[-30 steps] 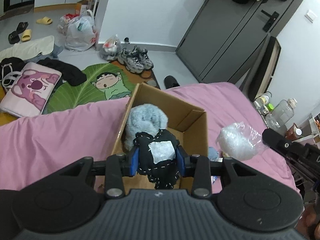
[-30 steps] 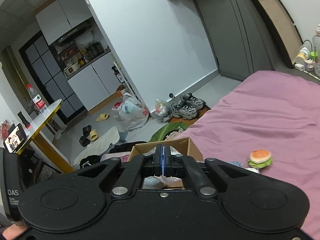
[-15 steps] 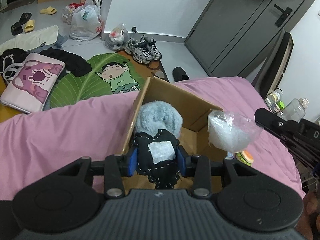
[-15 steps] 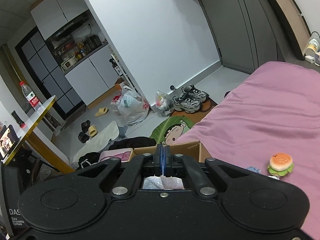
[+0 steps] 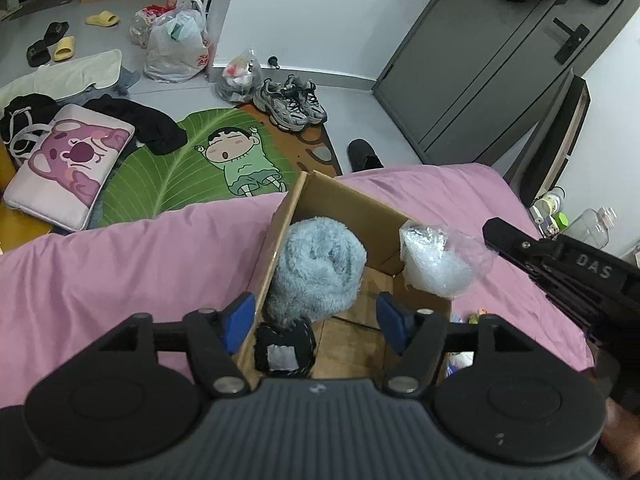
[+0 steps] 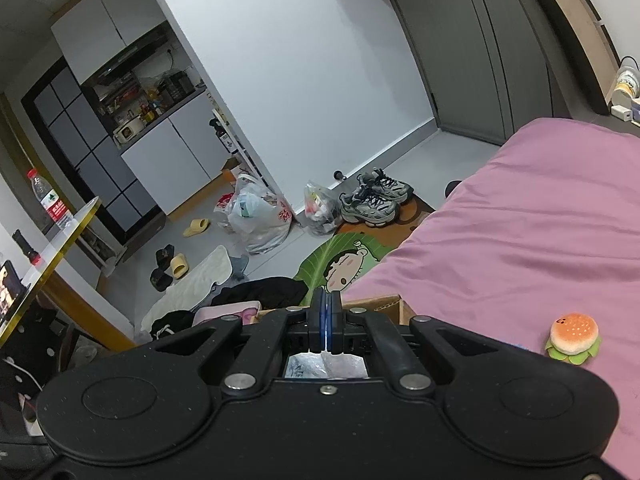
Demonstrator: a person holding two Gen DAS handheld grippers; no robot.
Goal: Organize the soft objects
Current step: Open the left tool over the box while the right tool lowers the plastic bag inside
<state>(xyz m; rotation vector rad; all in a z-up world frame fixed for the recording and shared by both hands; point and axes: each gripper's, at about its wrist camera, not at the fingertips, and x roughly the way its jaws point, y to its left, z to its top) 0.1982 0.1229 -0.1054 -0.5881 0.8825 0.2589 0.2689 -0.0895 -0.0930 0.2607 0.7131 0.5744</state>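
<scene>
Left gripper (image 5: 316, 320) spread wide and empty above the cardboard box (image 5: 344, 204); black stitched pouch (image 5: 285, 347) lying free inside the box, just below and between the left jaws, touching neither pad. Fluffy blue roll (image 5: 316, 270) upright in the box, directly ahead of the left jaws and against the near-left wall. Right gripper (image 6: 327, 326) pressed together, pinching a thin edge of the clear plastic bag (image 5: 440, 258), which hangs over the box's far-right corner, ahead and to the right of the left jaws. Step in hand, by judgement: lowering the bag into the open floor space right of the blue roll. Recommended: carry the bag clear of the corner flap before descending, release only once its bulk sits below the rim, keep the left jaws withdrawn from the drop path, avoid dragging the light bag back out on retreat. Burger plush (image 6: 574, 338) on the pink bedspread (image 5: 120, 264), to the right of the right jaws, seemingly awaiting collection. Not determinable: contents of the bag; whether the bag touches the box edge; box floor nearest the left jaws, hidden by the gripper body; small items right of the box, cut off.
</scene>
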